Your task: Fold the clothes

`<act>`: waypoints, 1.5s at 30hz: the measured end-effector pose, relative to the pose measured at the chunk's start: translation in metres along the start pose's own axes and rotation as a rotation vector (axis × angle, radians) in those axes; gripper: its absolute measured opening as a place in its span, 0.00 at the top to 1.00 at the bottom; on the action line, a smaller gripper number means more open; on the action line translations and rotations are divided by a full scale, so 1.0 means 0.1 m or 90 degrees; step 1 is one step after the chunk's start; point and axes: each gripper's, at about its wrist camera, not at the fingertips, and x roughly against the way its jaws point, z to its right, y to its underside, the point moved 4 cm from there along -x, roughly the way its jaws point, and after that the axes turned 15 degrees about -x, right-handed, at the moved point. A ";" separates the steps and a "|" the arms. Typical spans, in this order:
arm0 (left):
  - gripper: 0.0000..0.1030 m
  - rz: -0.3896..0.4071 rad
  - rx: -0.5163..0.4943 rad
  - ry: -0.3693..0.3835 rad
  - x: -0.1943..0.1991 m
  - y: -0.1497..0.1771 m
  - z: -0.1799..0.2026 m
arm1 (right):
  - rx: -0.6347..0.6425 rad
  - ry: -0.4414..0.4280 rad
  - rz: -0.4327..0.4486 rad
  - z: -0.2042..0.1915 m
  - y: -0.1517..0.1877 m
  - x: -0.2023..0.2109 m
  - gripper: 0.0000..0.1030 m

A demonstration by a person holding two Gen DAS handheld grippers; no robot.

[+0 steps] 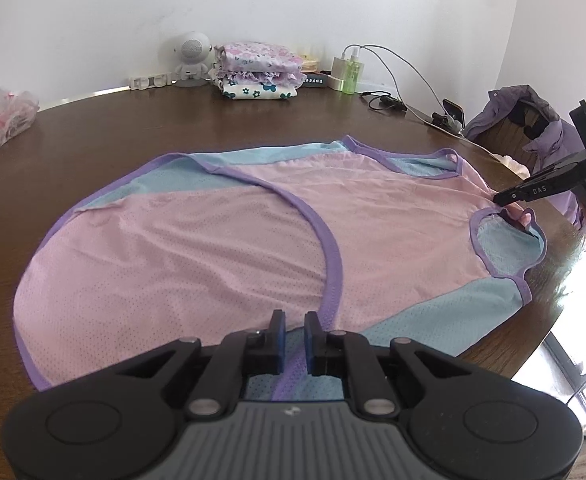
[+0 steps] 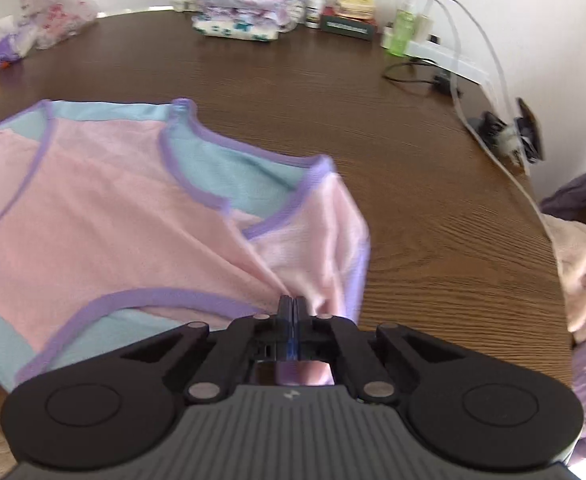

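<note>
A pink and light-blue mesh vest with purple trim (image 1: pixel 221 240) lies spread flat on the brown wooden table (image 1: pixel 253 124). My left gripper (image 1: pixel 294 322) is open, its fingers over the near purple-trimmed edge, with cloth between them. My right gripper (image 2: pixel 292 304) is shut on the vest (image 2: pixel 105 216) at a pink shoulder strap and lifts it a little, bunching the cloth. The right gripper also shows in the left wrist view (image 1: pixel 501 200) at the far right of the vest.
A stack of folded floral clothes (image 1: pixel 259 70) sits at the table's back by the wall, with a white speaker (image 1: pixel 191 58), green bottles (image 1: pixel 351 74) and cables (image 1: pixel 385 100). A plastic bag (image 1: pixel 1 116) lies far left. A purple jacket (image 1: pixel 533 120) hangs on a chair at right.
</note>
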 end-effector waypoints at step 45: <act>0.91 0.012 0.011 -0.006 0.04 0.05 0.00 | -0.132 -0.003 0.073 0.33 -0.62 -0.38 0.98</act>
